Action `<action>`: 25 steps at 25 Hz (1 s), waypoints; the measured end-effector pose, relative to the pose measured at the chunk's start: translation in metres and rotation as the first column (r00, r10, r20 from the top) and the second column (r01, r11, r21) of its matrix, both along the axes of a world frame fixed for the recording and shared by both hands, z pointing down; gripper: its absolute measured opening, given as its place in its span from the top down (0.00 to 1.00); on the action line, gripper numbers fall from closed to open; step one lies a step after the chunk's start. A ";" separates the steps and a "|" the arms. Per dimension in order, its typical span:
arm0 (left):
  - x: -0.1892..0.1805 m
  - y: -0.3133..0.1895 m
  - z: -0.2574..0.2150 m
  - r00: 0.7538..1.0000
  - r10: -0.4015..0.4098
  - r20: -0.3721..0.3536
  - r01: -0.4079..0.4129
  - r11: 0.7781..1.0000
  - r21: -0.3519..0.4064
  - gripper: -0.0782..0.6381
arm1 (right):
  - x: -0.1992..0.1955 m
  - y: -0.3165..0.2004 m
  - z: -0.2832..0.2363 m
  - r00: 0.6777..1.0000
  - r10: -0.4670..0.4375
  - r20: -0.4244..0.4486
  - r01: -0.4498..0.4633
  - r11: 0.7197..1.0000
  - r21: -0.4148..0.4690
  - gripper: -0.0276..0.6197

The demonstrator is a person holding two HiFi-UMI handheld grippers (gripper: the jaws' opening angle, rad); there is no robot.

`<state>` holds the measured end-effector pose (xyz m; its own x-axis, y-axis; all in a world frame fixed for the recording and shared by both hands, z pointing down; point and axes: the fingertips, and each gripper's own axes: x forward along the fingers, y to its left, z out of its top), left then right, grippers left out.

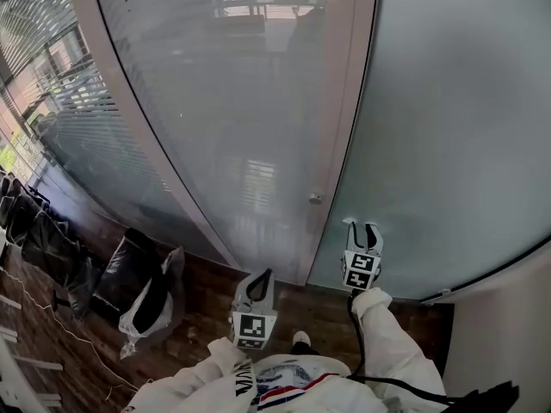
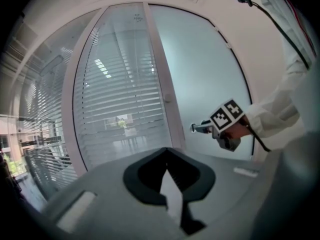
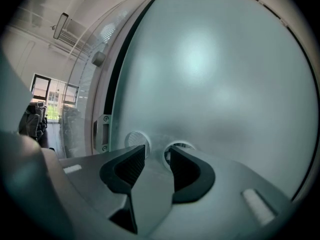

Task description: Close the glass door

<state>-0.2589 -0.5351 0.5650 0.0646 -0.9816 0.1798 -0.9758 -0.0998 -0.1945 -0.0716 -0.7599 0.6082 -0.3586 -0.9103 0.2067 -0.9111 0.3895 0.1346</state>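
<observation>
Right gripper jaws spread, nothing pinched, tips close in front of the frosted glass door by two round fittings; left gripper jaws pressed together, empty. Door stands upright, long axis vertical, filling the right half of the head view, its edge at a dark seam on its left. Only right gripper view shows the strike plate beside that seam; only left gripper view shows the right gripper side-on, pointed at the pane.

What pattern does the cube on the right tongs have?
Black-and-white square markers cover the cube; the left gripper view shows them best.
</observation>
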 end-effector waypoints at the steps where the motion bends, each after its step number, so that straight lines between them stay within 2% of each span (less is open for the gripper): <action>1: 0.001 0.001 0.001 1.000 0.003 0.001 -0.003 1.000 0.000 0.89 | 0.003 0.005 0.000 1.000 -0.001 0.001 0.001 1.000 -0.006 0.71; 7: 0.013 0.005 -0.002 0.999 0.050 0.002 -0.050 0.999 0.015 0.89 | 0.020 0.047 -0.010 0.997 0.007 0.077 -0.007 1.000 0.001 0.77; 12: 0.023 0.012 -0.004 0.996 0.094 -0.004 -0.094 0.995 0.022 0.89 | 0.031 0.083 -0.027 0.994 0.023 0.103 -0.025 0.999 0.021 0.81; 21: 0.036 0.054 -0.009 0.984 0.175 -0.018 -0.174 0.984 0.048 0.89 | 0.043 0.173 -0.057 0.986 0.041 0.163 -0.049 0.998 0.049 0.84; 23: 0.035 0.069 -0.011 0.982 0.188 -0.015 -0.187 0.981 0.053 0.89 | 0.044 0.199 -0.064 0.983 0.056 0.174 -0.066 0.997 0.050 0.91; 25: 0.036 0.084 -0.014 0.979 0.203 -0.014 -0.202 0.977 0.061 0.89 | 0.045 0.225 -0.074 0.980 0.062 0.187 -0.075 0.995 0.062 0.94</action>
